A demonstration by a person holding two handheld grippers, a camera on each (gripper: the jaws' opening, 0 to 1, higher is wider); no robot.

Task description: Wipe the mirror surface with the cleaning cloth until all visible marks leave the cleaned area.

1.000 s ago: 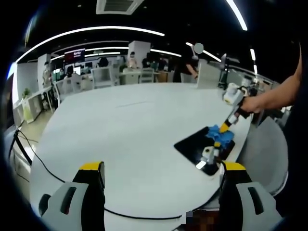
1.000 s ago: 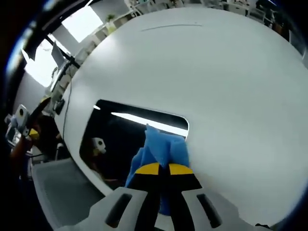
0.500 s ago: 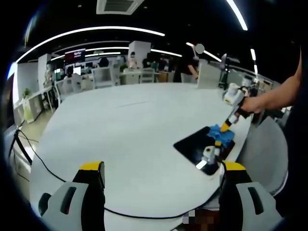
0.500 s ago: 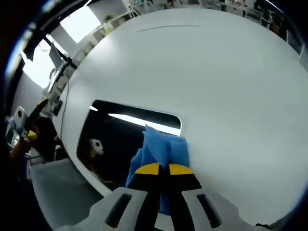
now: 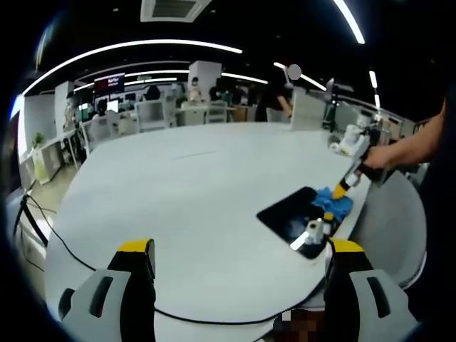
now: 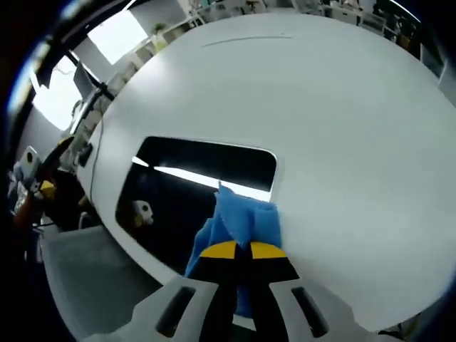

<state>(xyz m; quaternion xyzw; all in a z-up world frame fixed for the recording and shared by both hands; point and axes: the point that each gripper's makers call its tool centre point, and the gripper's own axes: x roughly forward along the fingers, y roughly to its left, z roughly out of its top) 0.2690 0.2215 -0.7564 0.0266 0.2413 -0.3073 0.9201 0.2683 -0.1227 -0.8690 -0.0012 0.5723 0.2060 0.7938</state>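
On the white table, right gripper pinches cloth against mirror.

mirror: we see a dark rectangle with rounded corners, flat on the white table, near its edge, reflecting a ceiling light strip | cloth: blue, bunched, we see it resting on the mirror's near edge

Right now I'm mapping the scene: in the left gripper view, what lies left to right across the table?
Thin black cable → bare white round table → dark rectangular mirror → blue cleaning cloth → right tool.
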